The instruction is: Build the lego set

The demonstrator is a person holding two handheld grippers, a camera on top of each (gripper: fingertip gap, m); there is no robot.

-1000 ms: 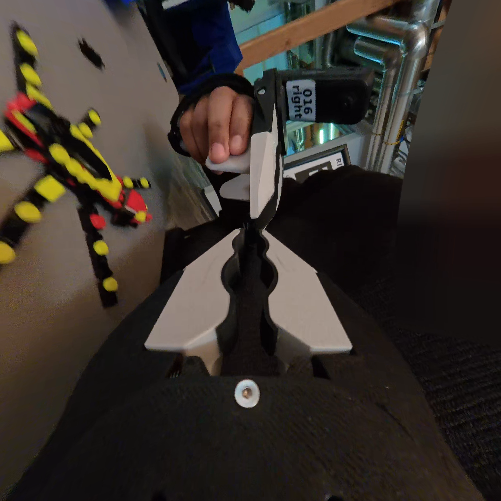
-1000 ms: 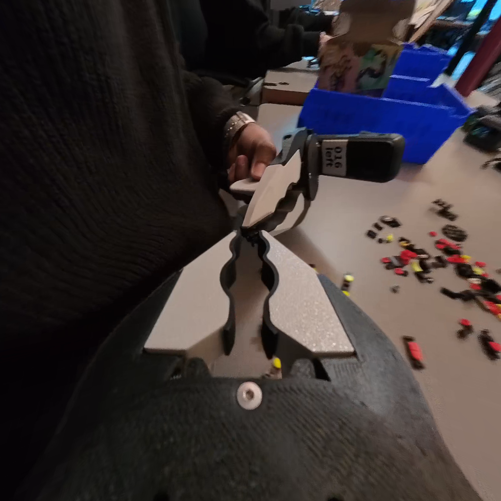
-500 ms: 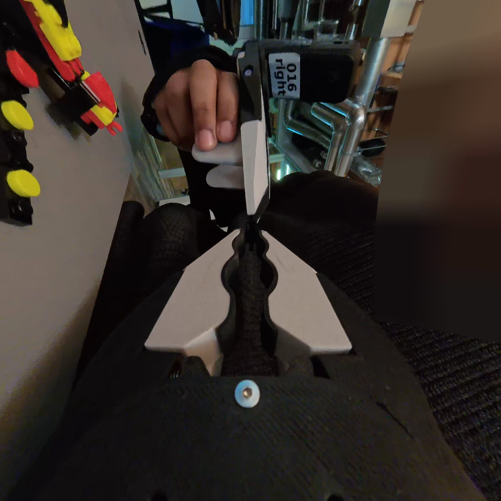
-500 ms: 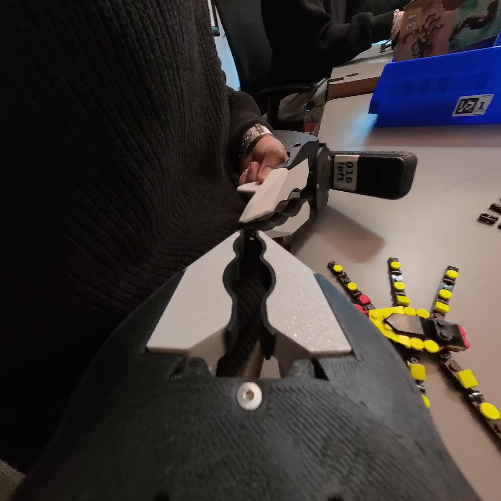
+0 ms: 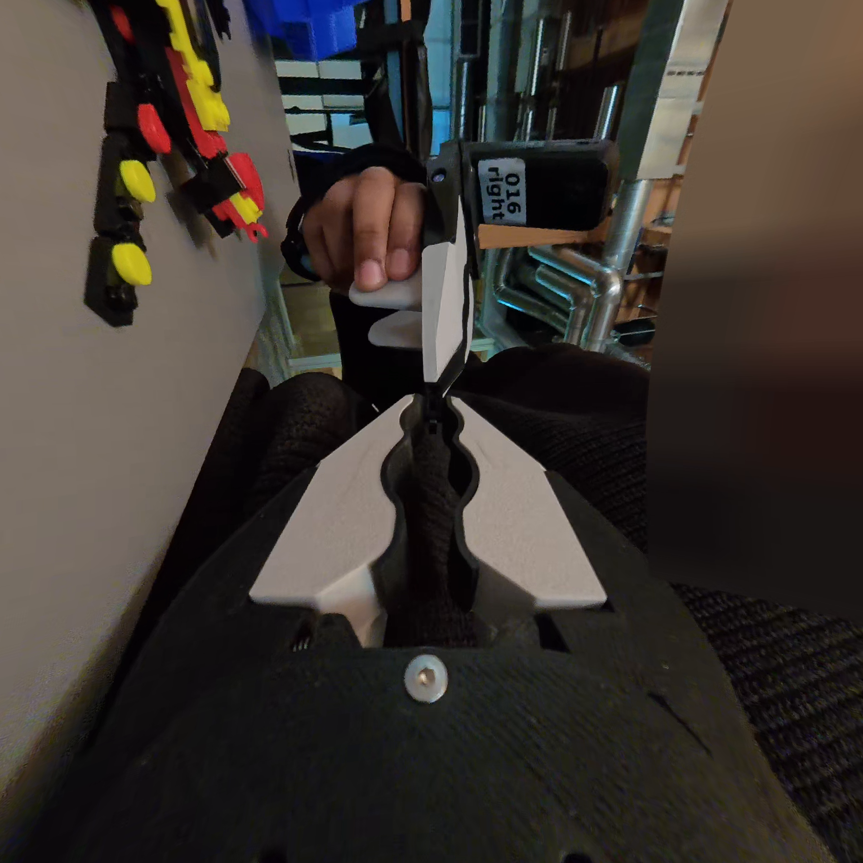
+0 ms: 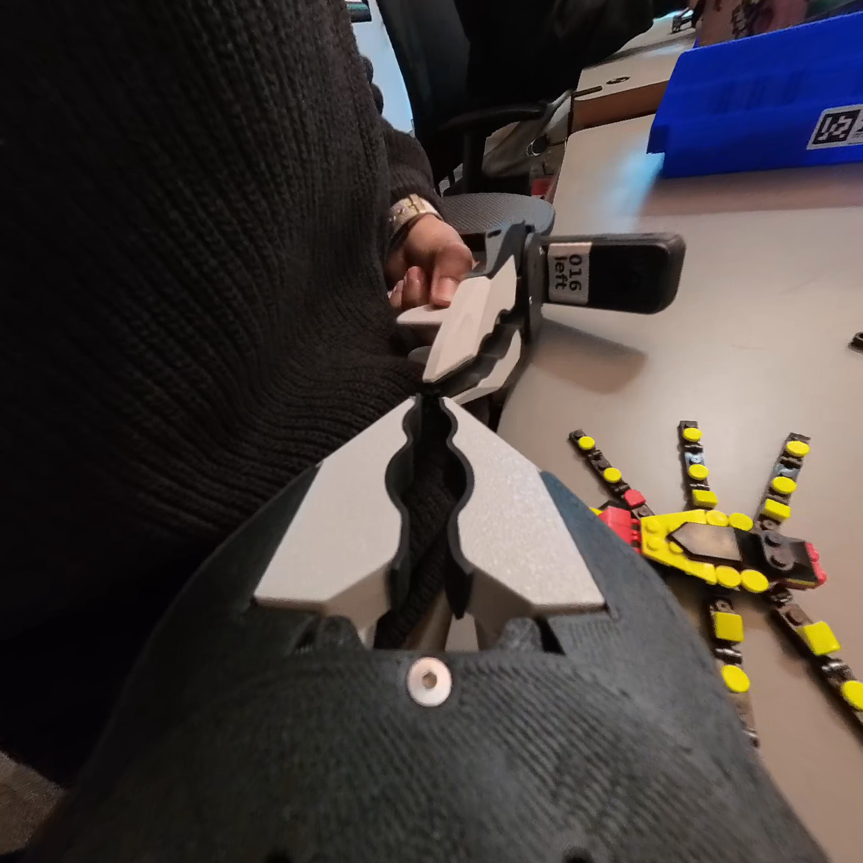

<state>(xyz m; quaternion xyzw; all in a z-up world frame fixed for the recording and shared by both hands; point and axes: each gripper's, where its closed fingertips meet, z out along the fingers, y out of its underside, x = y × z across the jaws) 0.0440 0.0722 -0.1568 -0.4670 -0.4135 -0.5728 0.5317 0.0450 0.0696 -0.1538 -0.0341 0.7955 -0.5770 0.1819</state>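
My left gripper [image 5: 432, 407] is shut on a small black lego piece [image 5: 432, 418] at its tips. The right gripper [image 5: 441, 379] meets it tip to tip from above, held by a hand [image 5: 369, 224]. In the right wrist view my right gripper [image 6: 428, 402] is shut with a thin black piece between its tips, and the left gripper [image 6: 436, 380] touches them. Whether this is one piece or two joined I cannot tell. The black, yellow and red lego spider model [image 6: 700, 546] lies on the table, right of both grippers; it also shows in the left wrist view [image 5: 196, 116].
The grey table [image 6: 724, 364] runs to the right. A blue bin [image 6: 747, 93] stands at its far side. A person's black sweater [image 6: 187, 280] fills the left, close behind the grippers. A black office chair [image 6: 495, 215] stands beyond the table edge. The grippers are tip to tip, or close to it.
Both grippers have stayed tip to tip while swinging together. The loose bricks have left the right wrist view and the spider model has come in. In the left wrist view the model has slid upward.
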